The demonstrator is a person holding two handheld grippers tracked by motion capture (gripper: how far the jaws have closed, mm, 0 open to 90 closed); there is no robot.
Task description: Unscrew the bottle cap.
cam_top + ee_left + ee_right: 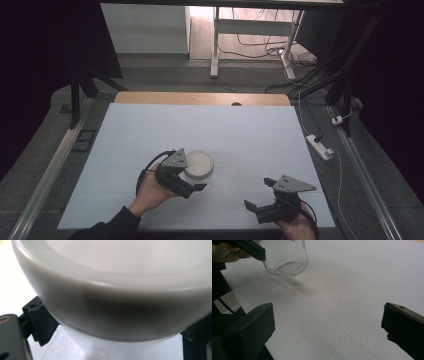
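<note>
1. Jar (198,167): clear glass w/ a white lid (198,162), near the middle of the white table (250,130), a bit toward the person's side.
2. Left gripper (195,182) is at the jar's near-left side; its jaws sit on either side of the jar just under the lid. In the left gripper view the lid's rim (112,297) looms very close above the glass body (120,348), w/ a black jaw at each side, so the hold looks like a clamp on the jar, though actual contact is prob. too blurred to confirm.
3. In the right gripper view the jar (287,257) looks tilted, its base (288,268) facing the camera & seemingly off the surface, shadow below.
4. Right gripper (259,195) is near the front edge at the right, well apart from the jar; jaws spread wide, nothing between them but bare table (352,290).
5. Left hand (152,192) wraps the left gripper's body; right hand (297,227) is at the bottom edge.
</note>
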